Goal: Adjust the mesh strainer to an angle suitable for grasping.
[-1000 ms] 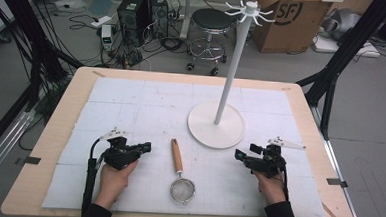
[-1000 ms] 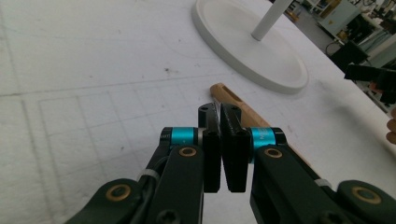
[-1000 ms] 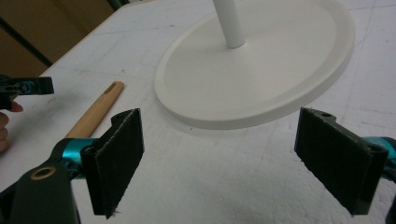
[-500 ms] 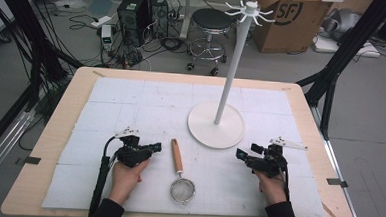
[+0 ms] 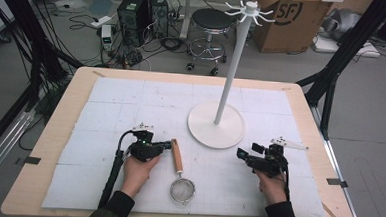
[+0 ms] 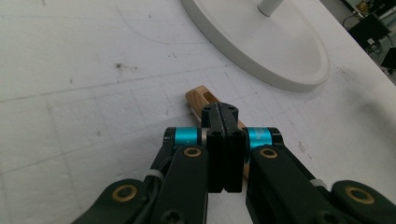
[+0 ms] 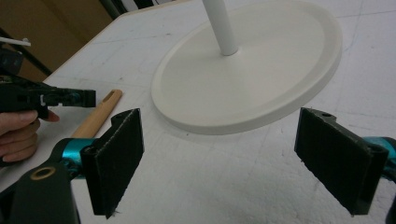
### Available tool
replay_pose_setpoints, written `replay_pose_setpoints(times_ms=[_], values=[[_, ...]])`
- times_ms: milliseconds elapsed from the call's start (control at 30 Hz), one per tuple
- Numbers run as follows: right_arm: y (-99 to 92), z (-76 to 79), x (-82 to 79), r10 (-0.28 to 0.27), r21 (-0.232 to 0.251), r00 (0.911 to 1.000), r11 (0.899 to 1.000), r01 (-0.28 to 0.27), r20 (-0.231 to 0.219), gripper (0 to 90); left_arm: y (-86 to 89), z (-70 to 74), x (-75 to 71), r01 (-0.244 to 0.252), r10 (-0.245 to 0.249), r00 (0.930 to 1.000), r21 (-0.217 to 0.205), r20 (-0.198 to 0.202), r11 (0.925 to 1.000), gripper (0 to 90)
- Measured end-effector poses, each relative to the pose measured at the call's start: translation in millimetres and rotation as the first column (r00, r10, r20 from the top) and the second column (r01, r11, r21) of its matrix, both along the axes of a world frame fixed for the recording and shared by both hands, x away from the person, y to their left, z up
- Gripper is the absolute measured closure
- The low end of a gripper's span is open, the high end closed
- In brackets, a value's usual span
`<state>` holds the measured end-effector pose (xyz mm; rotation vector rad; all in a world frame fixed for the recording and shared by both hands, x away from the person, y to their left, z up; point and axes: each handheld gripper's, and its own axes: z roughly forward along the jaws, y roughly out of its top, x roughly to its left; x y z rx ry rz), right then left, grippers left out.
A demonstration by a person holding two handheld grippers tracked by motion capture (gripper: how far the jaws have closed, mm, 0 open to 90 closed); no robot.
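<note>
From the high view, your left tongs [image 5: 168,145] sit pressed together, their tip right beside the wooden handle [image 5: 177,157] of the strainer [image 5: 182,190], which lies on the white mat [image 5: 105,114] near the front of the worktop [image 5: 66,107]. Your right tongs [image 5: 240,153] rest apart, near the round base of the white stand [image 5: 216,124].

In the left gripper view, your tongs are pressed shut with nothing between them, over the handle's far end.

In the right gripper view, your tongs stand wide and empty, facing the stand's base, with the handle off to their left.
</note>
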<state>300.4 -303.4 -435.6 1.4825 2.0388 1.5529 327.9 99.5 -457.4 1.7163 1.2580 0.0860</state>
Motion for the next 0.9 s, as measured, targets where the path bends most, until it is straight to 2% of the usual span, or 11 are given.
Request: replay_pose_setpoints(times_ms=[133,233,500,567,633,700,800,900], values=[[-1.3,0.2,0.3,-0.007,0.001,0.9998,1.0,0.007,0.016,14.6,-4.8,-0.9,3.3,-0.007,0.007,1.0,0.007,-0.006,1.0,89.9],[-1.4,0.2,0.3,-0.007,0.003,0.9999,1.0,0.007,0.016,14.6,-3.9,-1.8,5.0,-0.016,0.016,0.9997,-0.015,-0.021,0.9998,89.9],[0.4,0.4,0.9,-0.002,0.005,0.9999,1.0,0.002,0.012,14.6,-9.2,-2.7,5.8,-0.019,0.019,0.9988,0.003,-0.045,0.9998,89.9],[0.4,0.4,1.0,-0.002,0.005,1.0,1.0,0.002,0.01,14.6,-12.2,-2.7,5.7,-0.011,0.01,0.9992,-0.007,-0.039,0.9999,89.9],[-0.1,0.3,0.9,-0.003,0.005,0.9999,1.0,0.002,0.011,14.6,-17.7,-2.4,6.6,0.005,-0.005,0.9992,0.01,-0.04,0.9999,89.9],[-0.2,0.3,0.8,-0.002,0.004,1.0,1.0,0.002,0.009,14.6,-23.3,-2.4,7.3,0.013,-0.013,0.999,-0.002,-0.042,0.9999,89.9],[-0.2,0.2,0.7,-0.001,0.004,1.0,1.0,0.001,0.004,14.6,-35.6,-1.9,8.8,0.026,-0.026,0.9991,0.012,-0.034,0.9996,89.9],[-0.4,0.1,0.7,0.001,0.005,1.0,1.0,-0.001,0.003,14.6,-41.1,-2.1,11.3,0.038,-0.038,0.9987,0.002,-0.035,0.9993,89.9]])
